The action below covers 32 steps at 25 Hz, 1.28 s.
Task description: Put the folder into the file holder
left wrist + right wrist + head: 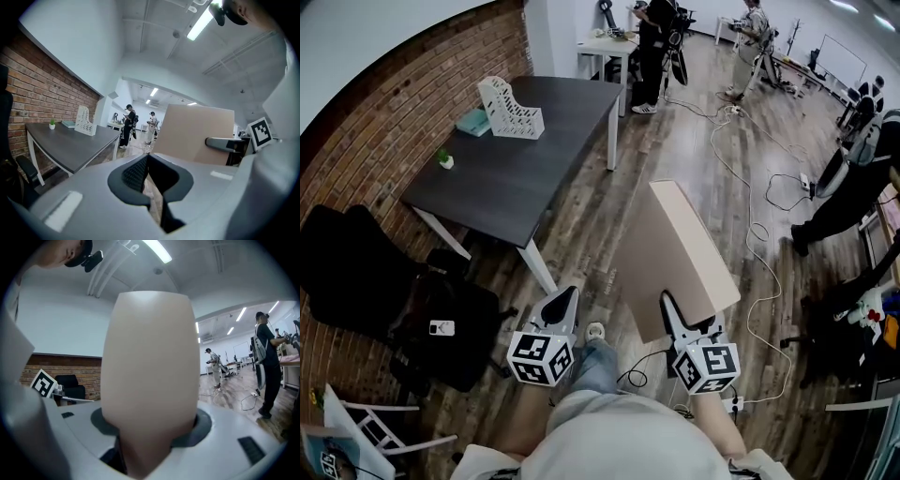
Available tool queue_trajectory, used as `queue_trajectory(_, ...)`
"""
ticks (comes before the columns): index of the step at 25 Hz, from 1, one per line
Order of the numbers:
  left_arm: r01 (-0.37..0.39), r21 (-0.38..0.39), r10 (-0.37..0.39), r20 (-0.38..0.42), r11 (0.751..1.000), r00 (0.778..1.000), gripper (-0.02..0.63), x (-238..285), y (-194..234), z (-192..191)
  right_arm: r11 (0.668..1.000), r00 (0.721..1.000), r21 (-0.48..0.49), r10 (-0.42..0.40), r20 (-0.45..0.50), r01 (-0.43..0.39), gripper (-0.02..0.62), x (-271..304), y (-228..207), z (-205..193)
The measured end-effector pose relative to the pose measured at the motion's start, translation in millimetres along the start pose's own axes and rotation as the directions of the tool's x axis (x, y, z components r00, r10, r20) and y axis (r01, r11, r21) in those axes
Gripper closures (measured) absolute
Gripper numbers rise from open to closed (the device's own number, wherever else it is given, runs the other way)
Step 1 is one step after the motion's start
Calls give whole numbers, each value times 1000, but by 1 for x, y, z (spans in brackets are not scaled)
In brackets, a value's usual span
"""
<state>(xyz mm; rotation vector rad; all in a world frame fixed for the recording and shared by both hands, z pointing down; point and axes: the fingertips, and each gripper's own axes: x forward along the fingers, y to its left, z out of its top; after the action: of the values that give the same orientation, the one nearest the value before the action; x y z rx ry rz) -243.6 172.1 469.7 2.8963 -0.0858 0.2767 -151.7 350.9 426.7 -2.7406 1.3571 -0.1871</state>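
Left gripper (567, 295) and right gripper (668, 302): pale grey shells, black fingers (673, 317), each bearing a cube (540, 358) of black-and-white square markers. Wearer: light grey top (623, 441), blue jeans (598, 367), white shoe (594, 331).

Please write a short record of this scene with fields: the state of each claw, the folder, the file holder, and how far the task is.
left claw: shut, nothing in it
right claw: shut on the folder, gripping its near edge
folder: beige, held in the air, tilted, apart from the table
file holder: white, standing at the far end of the dark table, next to a teal book
task state: folder not yet in the file holder
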Motion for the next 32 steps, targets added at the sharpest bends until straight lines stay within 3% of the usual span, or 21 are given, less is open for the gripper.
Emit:
queue_trajectory(8, 23, -11, -23, -4, 1000, 1000, 585, 77, 50, 31, 1000, 1000, -6, -8, 4, 8, 331, 92, -20, 20)
queue_trajectory(10, 39, -14, -39, -4, 999, 999, 483, 97, 64, 44, 1000, 1000, -13, -10, 11, 10, 331, 117, -23, 29)
queue_trajectory(12, 49, -4, -48, 11, 999, 999, 471, 116, 79, 59, 1000, 1000, -18, -13, 21, 14, 331, 142, -26, 37)
queue_trajectory(16, 44, 22, -45, 44, 999, 998, 363, 149, 111, 86, 1000, 999, -25, -17, 38, 18, 331, 190, -31, 51)
queue_trajectory(21, -17, 21, 16, 73, 1000, 997, 233, 184, 162, 107, 999, 999, -33, -12, 51, 13, 331, 248, -34, 62)
queue_trajectory(25, -48, -7, 48, 82, 999, 995, 186, 208, 200, 117, 999, 999, -32, -6, 54, 8, 331, 291, -35, 64)
queue_trajectory(32, -51, -17, 52, 83, 999, 995, 163, 241, 242, 128, 999, 999, -34, 6, 52, -4, 331, 348, -35, 65)
